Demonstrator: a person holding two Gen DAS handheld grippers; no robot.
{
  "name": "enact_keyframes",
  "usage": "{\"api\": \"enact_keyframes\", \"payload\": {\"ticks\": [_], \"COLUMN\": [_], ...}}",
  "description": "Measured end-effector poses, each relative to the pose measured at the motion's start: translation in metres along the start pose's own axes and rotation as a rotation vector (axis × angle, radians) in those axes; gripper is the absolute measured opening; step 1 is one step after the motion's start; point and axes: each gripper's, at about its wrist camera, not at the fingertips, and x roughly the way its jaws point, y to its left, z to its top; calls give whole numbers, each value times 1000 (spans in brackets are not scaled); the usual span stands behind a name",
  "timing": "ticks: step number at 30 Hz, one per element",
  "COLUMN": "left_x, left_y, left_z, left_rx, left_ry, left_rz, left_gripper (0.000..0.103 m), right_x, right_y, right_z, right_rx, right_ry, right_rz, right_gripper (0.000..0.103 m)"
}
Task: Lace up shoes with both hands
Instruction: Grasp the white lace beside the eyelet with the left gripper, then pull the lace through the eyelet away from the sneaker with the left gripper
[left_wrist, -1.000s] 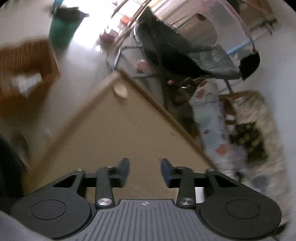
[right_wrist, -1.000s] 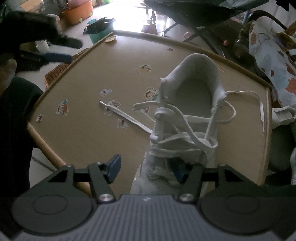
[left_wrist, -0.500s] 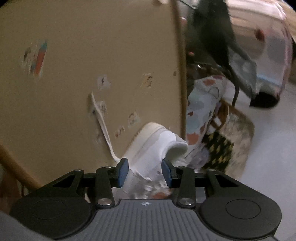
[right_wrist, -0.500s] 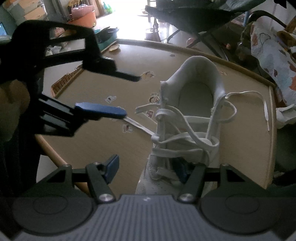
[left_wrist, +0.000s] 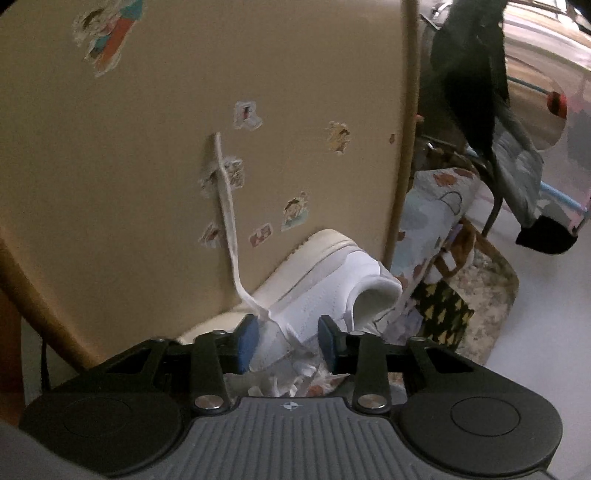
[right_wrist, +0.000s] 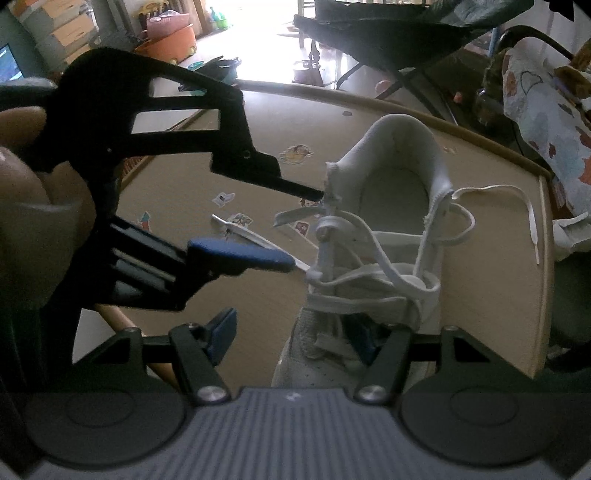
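Stickered table (left_wrist: 147, 166), white shoe (right_wrist: 388, 258); lace (left_wrist: 229, 221) between closing left jaws; right jaws opening astride toe.

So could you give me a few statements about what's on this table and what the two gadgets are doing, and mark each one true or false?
1. The white shoe stands on a tan table dotted with stickers. True.
2. The left hand-held gripper reaches toward the shoe's lacing area, jaws closing with a lace between them. True.
3. The shoe is fully laced and tied in a bow. False: the laces hang loose, and both ends lie out on the table.
4. The right hand-held gripper is clamped on a lace end. False: its jaws stand apart, still opening, low at the front of the shoe, pinching no lace.
5. One lace end lies on the table beside the shoe. True.
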Motion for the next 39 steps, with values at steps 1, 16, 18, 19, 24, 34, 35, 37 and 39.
{"api": "enact_keyframes", "payload": {"ticks": [1, 16, 18, 19, 24, 34, 35, 37, 39], "left_x": [0, -16, -16, -14, -12, -12, -12, -13, -14], "left_y": [-2, -1, -3, -5, -11, -17, -17, -17, -16], "left_z": [2, 25, 25, 26, 30, 40, 42, 44, 46], "left_rx": [2, 143, 157, 165, 194, 247, 249, 253, 256], "left_ry": [-6, -66, -66, -68, -72, -88, -89, -90, -92], "left_rz": [-1, 18, 30, 37, 50, 80, 81, 86, 89], "left_gripper": [16, 5, 5, 5, 5, 5, 5, 5, 5], "right_x": [0, 2, 2, 2, 2, 1, 1, 3, 4], "right_y": [1, 9, 9, 9, 8, 11, 11, 11, 11], "right_z": [0, -1, -1, 0, 0, 1, 0, 1, 1], "right_rx": [-2, -36, -37, -36, -32, -36, -37, -38, -37], "right_ry": [1, 8, 9, 9, 9, 13, 14, 14, 14], "right_rz": [0, -5, -5, -4, -1, -7, -8, -9, -10], "right_gripper": [67, 74, 74, 74, 74, 74, 74, 75, 75]}}
